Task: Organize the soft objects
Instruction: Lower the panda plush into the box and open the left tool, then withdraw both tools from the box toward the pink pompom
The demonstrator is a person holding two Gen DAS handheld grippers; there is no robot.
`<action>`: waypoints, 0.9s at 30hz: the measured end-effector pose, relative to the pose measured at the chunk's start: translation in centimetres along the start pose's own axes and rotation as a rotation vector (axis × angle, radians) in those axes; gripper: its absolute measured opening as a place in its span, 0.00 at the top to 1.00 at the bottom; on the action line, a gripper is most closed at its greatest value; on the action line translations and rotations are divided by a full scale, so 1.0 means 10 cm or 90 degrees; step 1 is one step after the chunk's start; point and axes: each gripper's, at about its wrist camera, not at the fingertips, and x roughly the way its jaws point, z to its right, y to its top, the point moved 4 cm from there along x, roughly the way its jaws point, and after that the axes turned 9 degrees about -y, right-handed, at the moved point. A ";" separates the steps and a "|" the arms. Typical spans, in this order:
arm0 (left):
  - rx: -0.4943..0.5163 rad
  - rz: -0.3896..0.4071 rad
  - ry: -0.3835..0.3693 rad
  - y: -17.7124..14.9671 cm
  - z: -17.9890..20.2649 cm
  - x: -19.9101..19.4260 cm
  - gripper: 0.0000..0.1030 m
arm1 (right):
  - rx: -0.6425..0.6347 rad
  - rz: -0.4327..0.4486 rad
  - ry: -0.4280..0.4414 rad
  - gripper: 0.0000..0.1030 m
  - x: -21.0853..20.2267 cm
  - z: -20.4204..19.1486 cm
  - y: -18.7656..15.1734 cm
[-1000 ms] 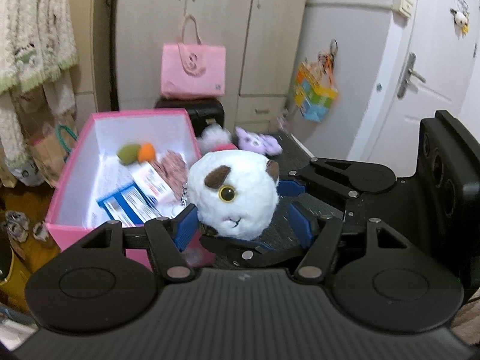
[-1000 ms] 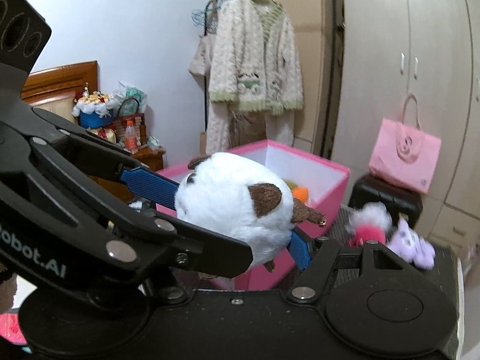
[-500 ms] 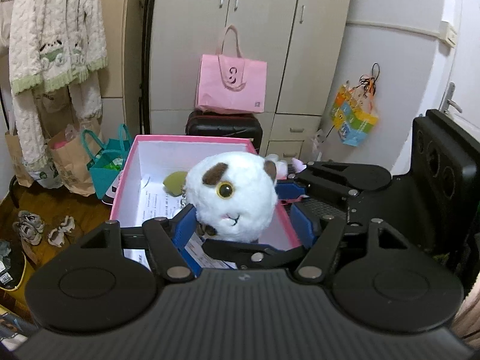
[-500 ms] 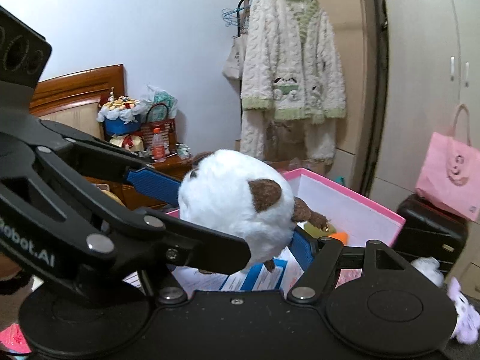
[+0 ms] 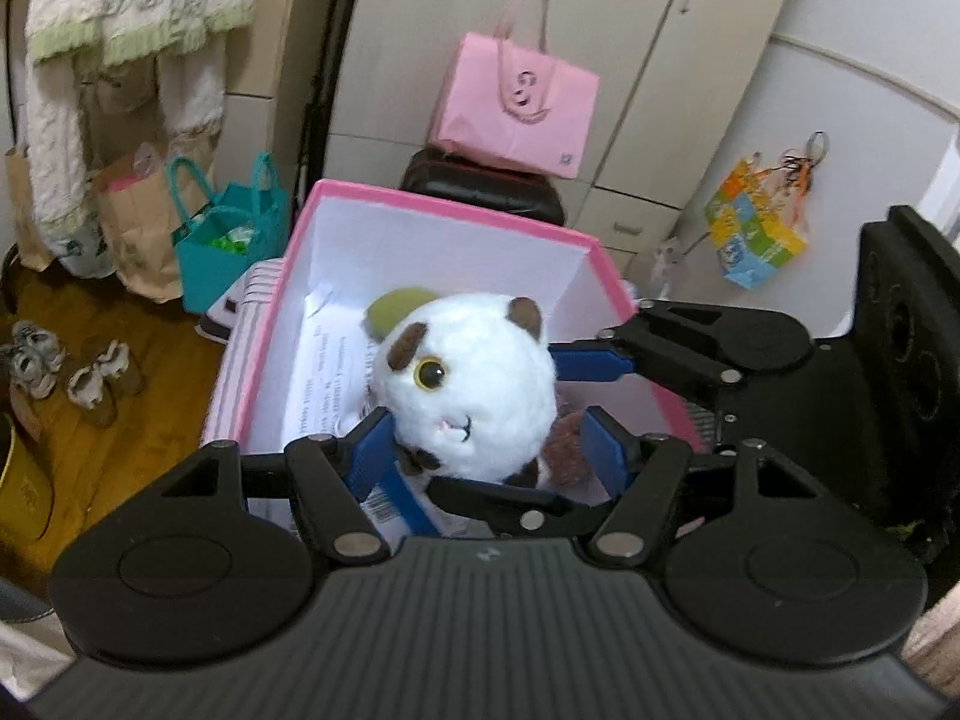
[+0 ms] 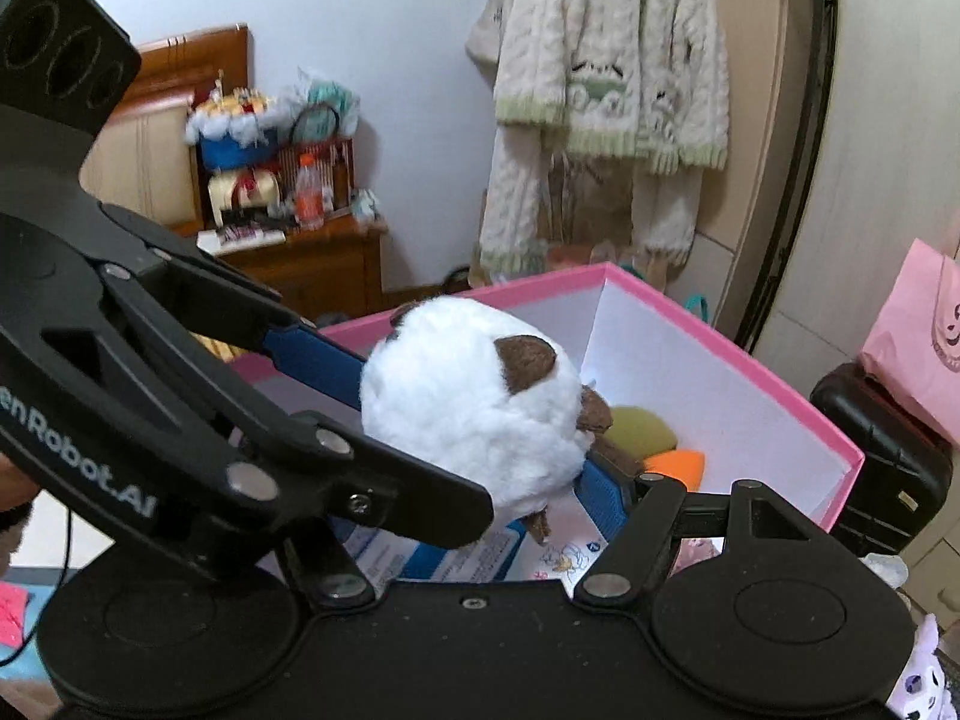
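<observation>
We have the round white plush toy (image 5: 474,384) up in the air with both tools on it at once. Our left gripper (image 5: 486,441) has its blue fingers (image 5: 369,450) on either side of the toy's lower half; the left one presses the fur, while the right one sits just beside a brown patch and we cannot tell whether it truly bears on it. Our right gripper (image 6: 474,414) comes in across it, one blue finger (image 6: 318,360) against the toy's far side and the other tucked under its near lower edge, so this pair looks clamped on the toy.

What matters for the coming move is what lies below: the toy hangs directly above the open pink box (image 5: 612,276), inside its rim as seen from the left wrist and just over the near wall as seen from the right wrist. The toy is nearly a ball, so it has no long axis to line up. On the box floor are papers (image 5: 324,372), a green soft thing (image 6: 639,429) and an orange one (image 6: 675,468), both beyond the toy. We judge that lowering it straight down and parting the fingers would land it on the papers, the one risk being fur snagging on a finger.
</observation>
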 end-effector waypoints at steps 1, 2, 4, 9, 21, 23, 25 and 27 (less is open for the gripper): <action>0.006 0.002 0.015 -0.01 -0.01 -0.01 0.36 | -0.003 -0.004 -0.006 0.26 0.01 -0.01 -0.01; 0.012 0.007 0.030 0.00 -0.01 -0.02 0.34 | -0.007 -0.007 -0.011 0.26 0.01 -0.01 -0.01; 0.028 0.020 0.056 0.00 -0.01 -0.08 0.34 | -0.013 -0.010 -0.030 0.26 0.01 -0.02 0.00; 0.055 0.038 0.079 -0.01 0.02 -0.23 0.32 | 0.000 -0.012 -0.050 0.26 -0.11 0.00 0.00; 0.134 0.030 0.080 -0.11 0.44 -0.62 0.30 | 0.023 -0.016 -0.097 0.25 -0.58 0.03 -0.08; 0.149 0.032 0.081 -0.14 0.52 -0.69 0.29 | 0.023 -0.011 -0.105 0.25 -0.70 0.03 -0.11; 0.161 0.033 0.079 -0.16 0.60 -0.75 0.29 | 0.019 -0.001 -0.112 0.25 -0.83 0.02 -0.13; 0.171 0.034 0.075 -0.18 0.67 -0.81 0.29 | 0.017 0.010 -0.122 0.24 -0.96 0.01 -0.15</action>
